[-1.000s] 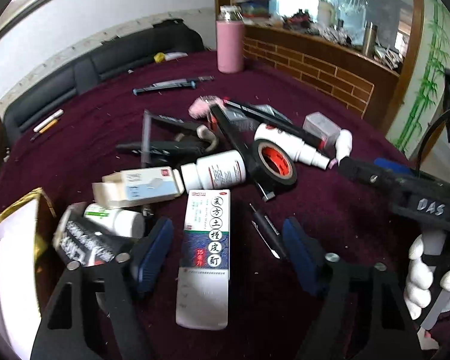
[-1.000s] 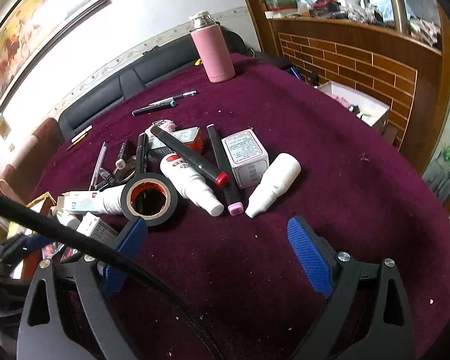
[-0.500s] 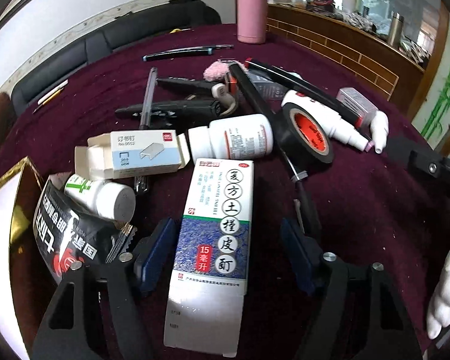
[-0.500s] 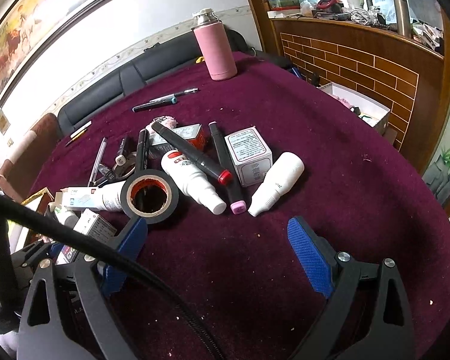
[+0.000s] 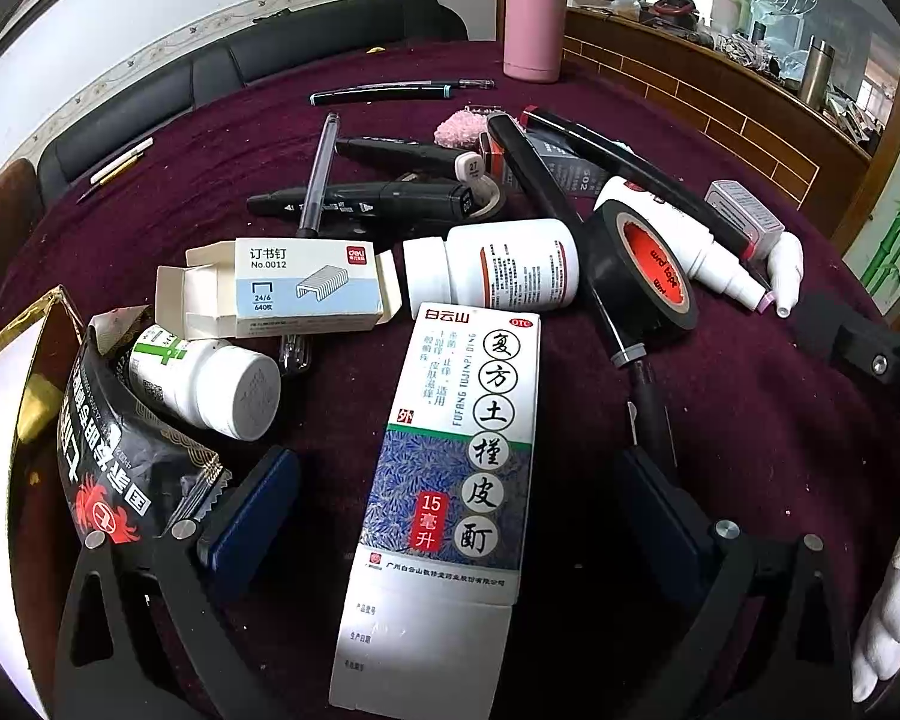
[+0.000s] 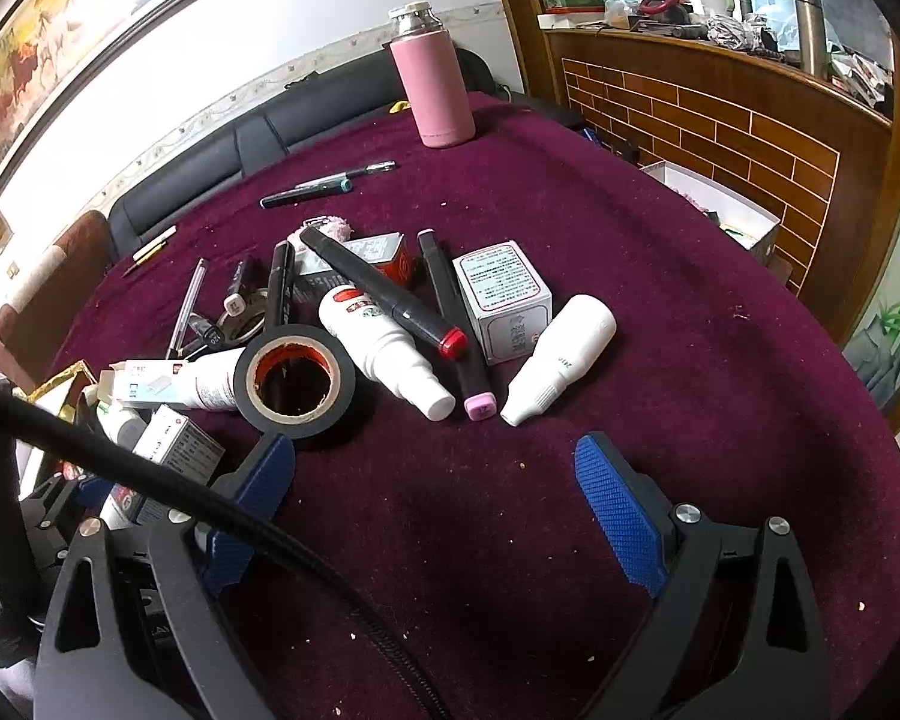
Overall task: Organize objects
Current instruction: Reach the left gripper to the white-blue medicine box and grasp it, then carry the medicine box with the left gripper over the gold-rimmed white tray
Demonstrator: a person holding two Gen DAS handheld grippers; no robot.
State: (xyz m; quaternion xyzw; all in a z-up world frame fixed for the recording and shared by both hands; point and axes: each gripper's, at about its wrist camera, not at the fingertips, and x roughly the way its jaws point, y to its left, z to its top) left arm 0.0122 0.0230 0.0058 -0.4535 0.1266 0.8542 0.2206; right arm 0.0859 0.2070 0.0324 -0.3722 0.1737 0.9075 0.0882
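Observation:
My left gripper is open, its blue pads either side of a long white and blue medicine box lying flat on the maroon tablecloth. Behind it lie a staples box, a white pill bottle, a black tape roll and several black markers. A second white bottle lies by a black packet at the left. My right gripper is open and empty over bare cloth, just in front of the tape roll, a white spray bottle, a white box and a white dropper bottle.
A pink flask stands at the table's far side, with a pen in front of it. A gold and white box sits at the left edge. A black cable crosses the right wrist view. A brick-faced counter runs behind the table.
My left gripper has moved forward and lower, so the medicine box now lies between its open pads. The right gripper has barely moved.

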